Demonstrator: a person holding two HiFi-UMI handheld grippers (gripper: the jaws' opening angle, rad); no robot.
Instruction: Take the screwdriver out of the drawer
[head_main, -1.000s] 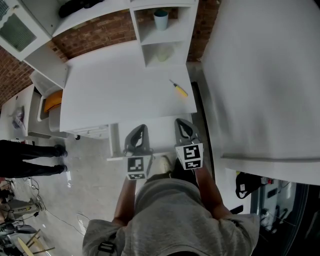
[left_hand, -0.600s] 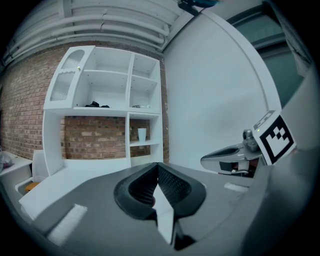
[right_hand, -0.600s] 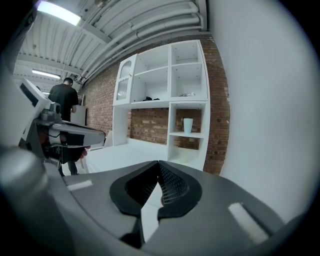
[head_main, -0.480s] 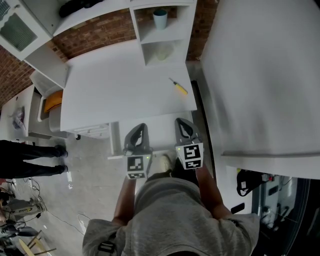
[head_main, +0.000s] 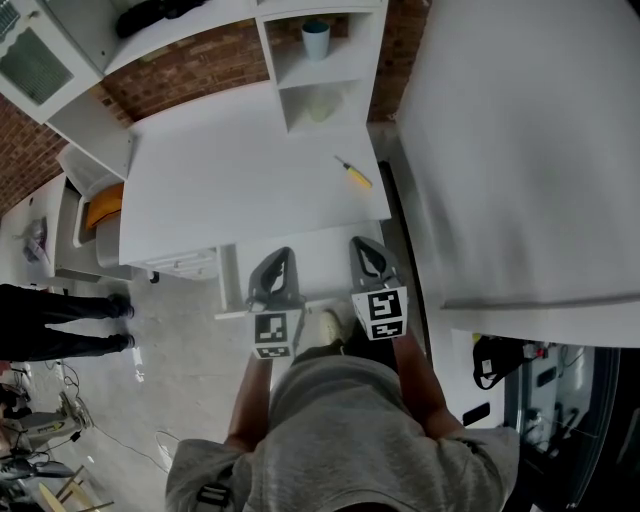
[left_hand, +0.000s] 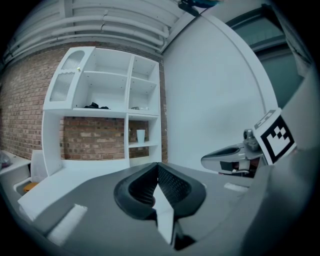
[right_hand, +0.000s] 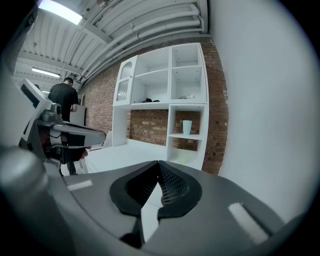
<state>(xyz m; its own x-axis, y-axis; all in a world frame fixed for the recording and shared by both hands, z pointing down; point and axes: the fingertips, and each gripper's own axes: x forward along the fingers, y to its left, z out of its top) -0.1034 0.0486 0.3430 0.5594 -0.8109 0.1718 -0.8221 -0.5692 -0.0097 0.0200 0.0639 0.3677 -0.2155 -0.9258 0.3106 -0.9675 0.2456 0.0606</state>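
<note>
**While the screwdriver rests on the surface, both grippers wait empty**

Although the task names a drawer, the yellow-handled screwdriver (head_main: 355, 175) already lies in the open on the white surface (head_main: 230, 180). It is near the right-hand edge, just in front of the shelf unit (head_main: 320, 70) that holds a pale cup (head_main: 319, 38). Judged from that, the taking-out looks done, or all but done.

The left gripper (head_main: 282, 256) and the right gripper (head_main: 362, 245) are side by side at the near edge of the surface, well apart from the tool. Each has its jaws pressed together with nothing between them (each gripper view shows the ribbed pads meeting at the tips).

A white slab (head_main: 322, 262) juts out below the front edge, between the two grippers. It is probably the drawer, though I cannot tell whether it stands pulled out or pushed in. If it is open, closing it may be all that is left.
</note>
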